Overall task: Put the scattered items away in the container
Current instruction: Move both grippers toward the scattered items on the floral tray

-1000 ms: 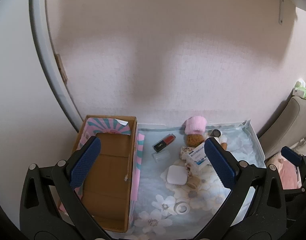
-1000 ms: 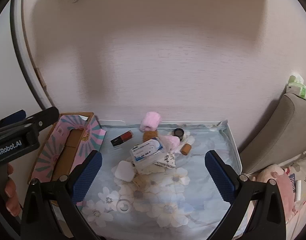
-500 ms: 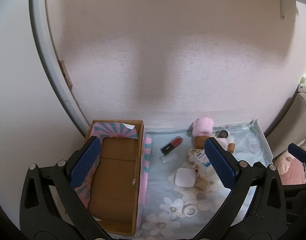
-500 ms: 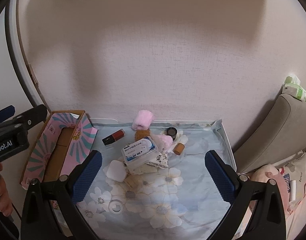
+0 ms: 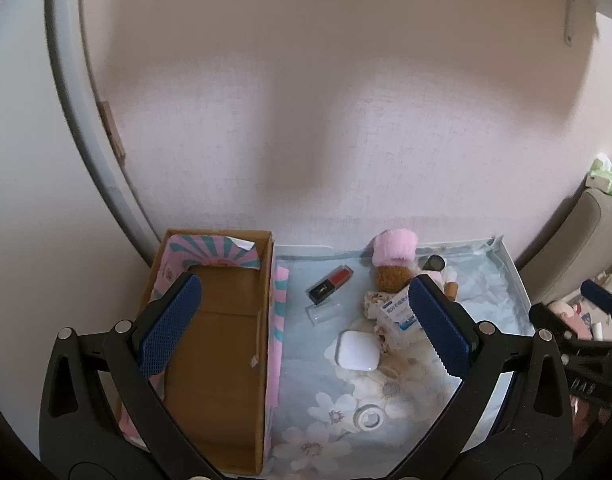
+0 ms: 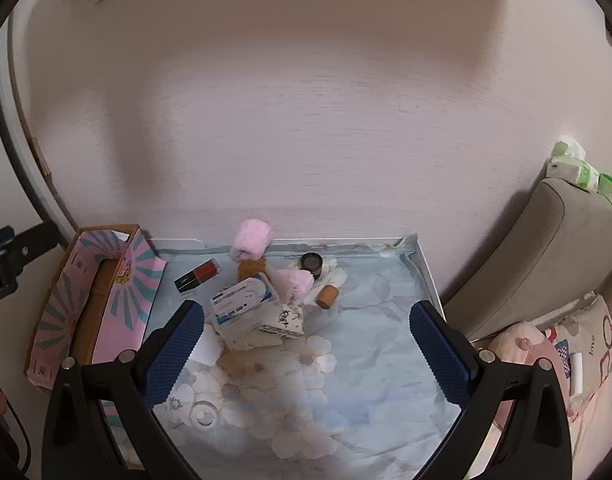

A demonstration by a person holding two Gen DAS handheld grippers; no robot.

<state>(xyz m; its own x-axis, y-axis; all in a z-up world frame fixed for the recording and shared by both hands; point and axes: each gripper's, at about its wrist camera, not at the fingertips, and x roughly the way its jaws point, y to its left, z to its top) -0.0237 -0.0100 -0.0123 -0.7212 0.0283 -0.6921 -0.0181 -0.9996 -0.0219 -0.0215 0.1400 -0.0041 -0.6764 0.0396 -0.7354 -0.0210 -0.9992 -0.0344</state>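
Observation:
An open cardboard box point(image 5: 222, 344) with pink and teal striped flaps stands at the left of a floral cloth; it also shows in the right wrist view point(image 6: 106, 300). Scattered items lie to its right: a red and black lipstick point(image 5: 329, 283), a white square case point(image 5: 357, 350), a blue and white carton point(image 6: 244, 306), a pink rolled towel point(image 6: 252, 240), a brown puff point(image 5: 391, 278), a small dark jar point(image 6: 311, 262), a cork-coloured cap point(image 6: 325, 296) and a clear ring point(image 5: 367, 417). My left gripper point(image 5: 306, 336) is open and empty above the box and cloth. My right gripper point(image 6: 306, 352) is open and empty above the cloth.
The floral cloth point(image 6: 365, 360) covers a small table against a pale wall. A grey armchair point(image 6: 545, 260) with green wipe packs point(image 6: 585, 172) stands at the right, with a printed cushion point(image 6: 577, 360) beside it. A white door frame point(image 5: 90, 140) curves at the left.
Both grippers have pulled back and up from the table, so the box and items look smaller and lower in view. Both stay open and empty.

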